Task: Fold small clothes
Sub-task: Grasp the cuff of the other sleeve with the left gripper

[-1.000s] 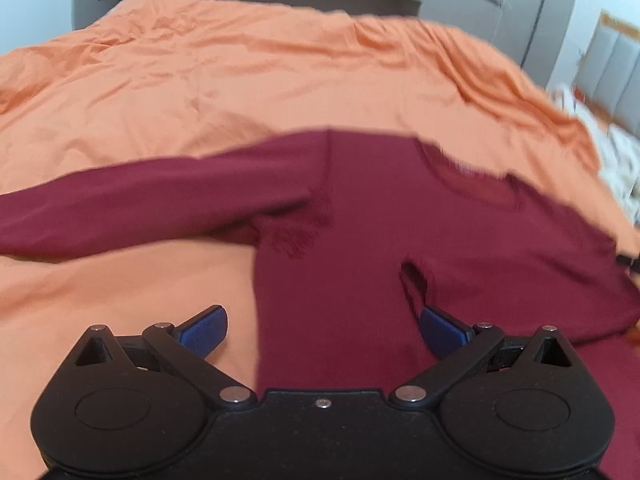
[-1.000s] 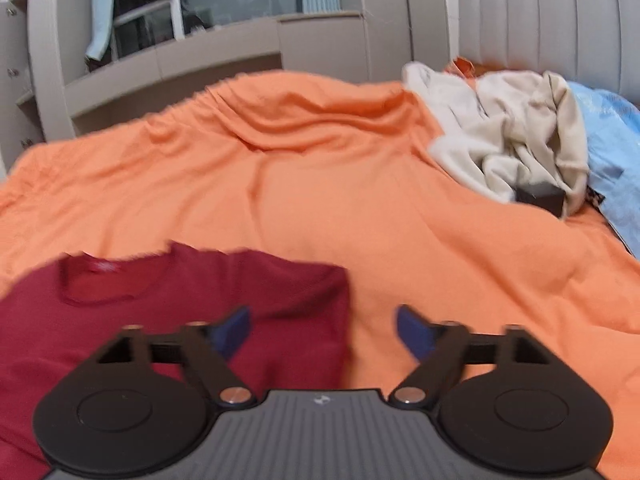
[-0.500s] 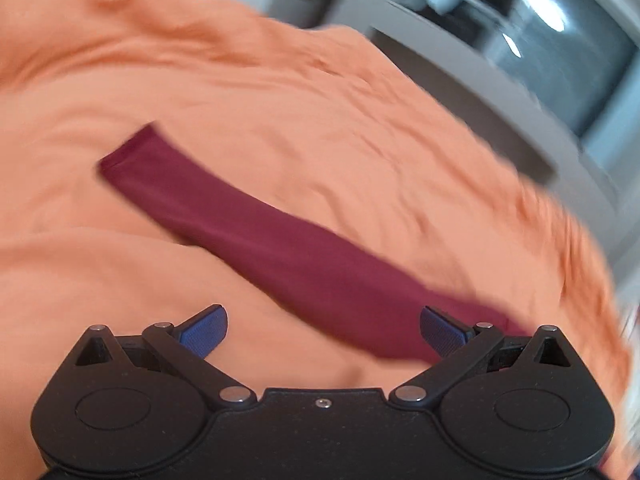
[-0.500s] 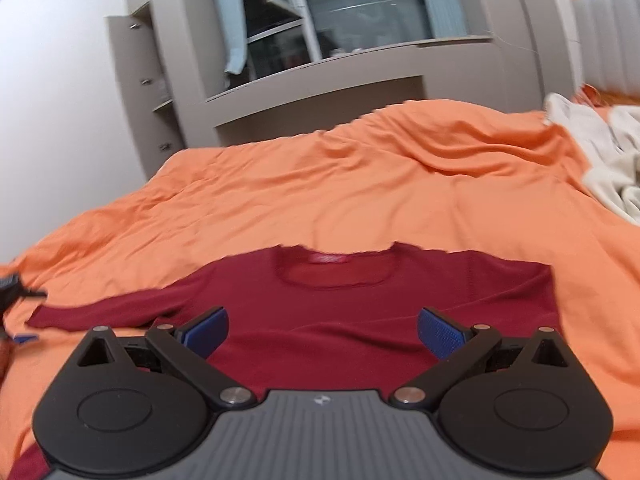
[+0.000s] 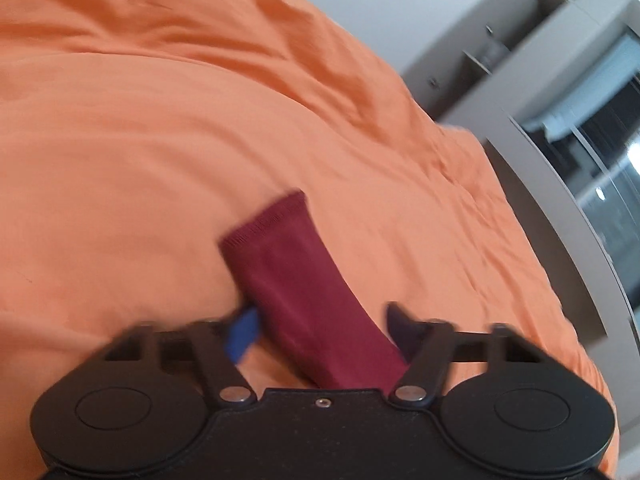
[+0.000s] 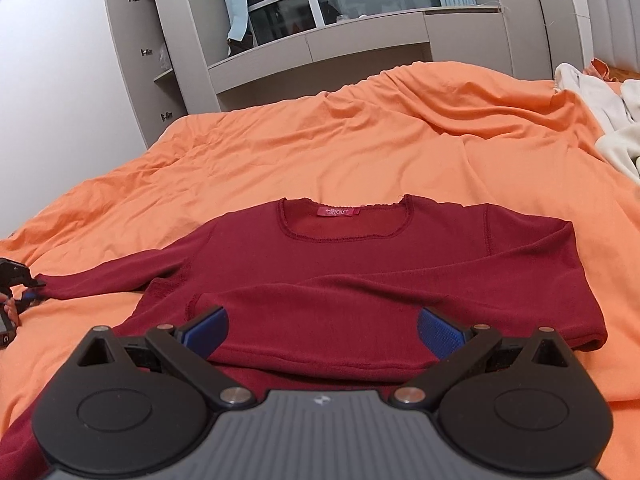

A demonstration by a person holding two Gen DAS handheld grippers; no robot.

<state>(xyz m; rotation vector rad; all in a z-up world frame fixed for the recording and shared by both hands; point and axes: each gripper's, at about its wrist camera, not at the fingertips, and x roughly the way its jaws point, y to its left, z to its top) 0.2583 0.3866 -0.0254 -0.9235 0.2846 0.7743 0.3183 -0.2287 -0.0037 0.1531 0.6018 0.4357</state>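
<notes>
Because the right sleeve already lay folded across the maroon long-sleeved top (image 6: 360, 276) on the orange duvet (image 6: 320, 152), I straddled the outstretched left sleeve (image 5: 296, 276) with my left gripper (image 5: 320, 326), fingers narrowing but unclosed, while my right gripper (image 6: 322, 330) hovered wide above the hem.

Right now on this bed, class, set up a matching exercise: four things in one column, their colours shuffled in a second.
Things:
1. shirt
2. bedcover
3. neck label
4. gripper pads

Colours:
A. blue
B. pink
C. dark red
D. orange

Pairs: 1-C, 2-D, 3-B, 4-A
</notes>
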